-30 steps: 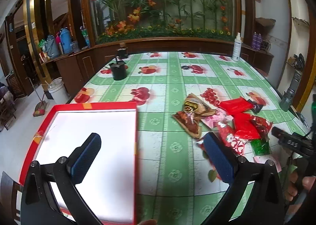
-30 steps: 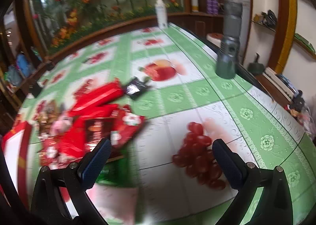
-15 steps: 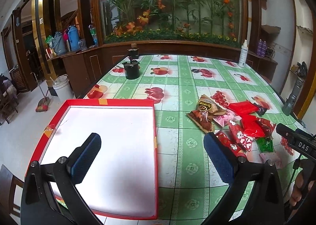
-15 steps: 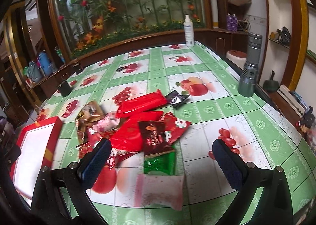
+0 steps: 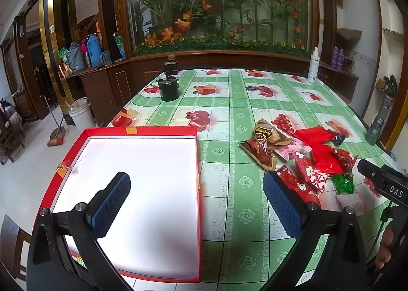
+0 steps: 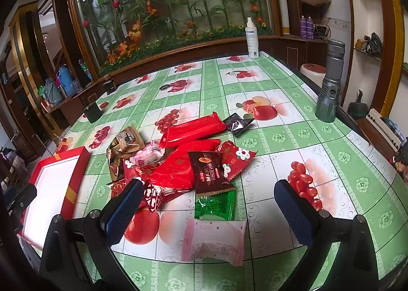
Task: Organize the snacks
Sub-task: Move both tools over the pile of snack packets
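A red box with a white inside (image 5: 142, 189) lies on the table's left part; it also shows in the right wrist view (image 6: 54, 189). A heap of snack packets (image 5: 301, 153) lies to its right, with long red packets (image 6: 193, 130), a dark chocolate packet (image 6: 209, 173), a green packet (image 6: 215, 205) and a pale pink packet (image 6: 216, 242) nearest. My left gripper (image 5: 196, 204) is open and empty above the box's right edge. My right gripper (image 6: 206, 214) is open and empty just above the green and pink packets.
The table wears a green-and-white fruit-print cloth (image 6: 280, 143). A grey flashlight (image 6: 330, 81) stands at the right edge, a white spray bottle (image 6: 252, 38) at the far edge, a black pot (image 5: 168, 88) at the far left. A planter wall rises behind.
Both grippers pulled back and rose. The right view swung left from the bare cloth to face the snack heap. The left view now shows the whole box. Both stay open.
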A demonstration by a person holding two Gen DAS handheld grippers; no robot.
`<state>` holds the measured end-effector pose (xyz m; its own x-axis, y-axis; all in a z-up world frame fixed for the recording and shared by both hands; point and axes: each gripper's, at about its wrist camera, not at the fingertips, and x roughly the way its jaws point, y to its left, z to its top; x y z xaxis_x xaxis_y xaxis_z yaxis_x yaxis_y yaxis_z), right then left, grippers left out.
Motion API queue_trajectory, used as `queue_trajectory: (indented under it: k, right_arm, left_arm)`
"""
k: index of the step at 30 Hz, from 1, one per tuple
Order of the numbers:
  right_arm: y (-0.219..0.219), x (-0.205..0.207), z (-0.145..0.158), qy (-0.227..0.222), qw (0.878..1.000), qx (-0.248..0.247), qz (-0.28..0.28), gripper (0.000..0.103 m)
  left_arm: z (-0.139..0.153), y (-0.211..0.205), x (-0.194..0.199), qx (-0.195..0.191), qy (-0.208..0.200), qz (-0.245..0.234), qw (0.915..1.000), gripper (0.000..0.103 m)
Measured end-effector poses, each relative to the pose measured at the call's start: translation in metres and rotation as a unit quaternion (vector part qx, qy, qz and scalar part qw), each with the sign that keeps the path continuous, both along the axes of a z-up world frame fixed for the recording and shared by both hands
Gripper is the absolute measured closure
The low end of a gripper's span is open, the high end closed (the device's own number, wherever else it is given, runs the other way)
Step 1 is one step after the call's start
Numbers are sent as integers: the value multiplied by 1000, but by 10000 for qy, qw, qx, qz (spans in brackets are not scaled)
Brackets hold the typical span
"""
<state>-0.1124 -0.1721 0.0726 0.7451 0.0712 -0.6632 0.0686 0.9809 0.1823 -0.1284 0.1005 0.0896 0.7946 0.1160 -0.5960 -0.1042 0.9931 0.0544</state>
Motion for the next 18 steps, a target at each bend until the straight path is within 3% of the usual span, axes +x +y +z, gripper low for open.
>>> queue_trajectory:
  k: [11, 18]
  right_arm:
    - [-38, -12, -25, 310, 9988, -336, 181, 0]
    - [-33, 5, -46, 812, 9951, 132, 557, 5]
  left_arm:
    - [-49, -7, 19, 223, 932, 10, 9954, 0]
    - [-59, -43, 34, 294, 1188, -366, 9918, 0]
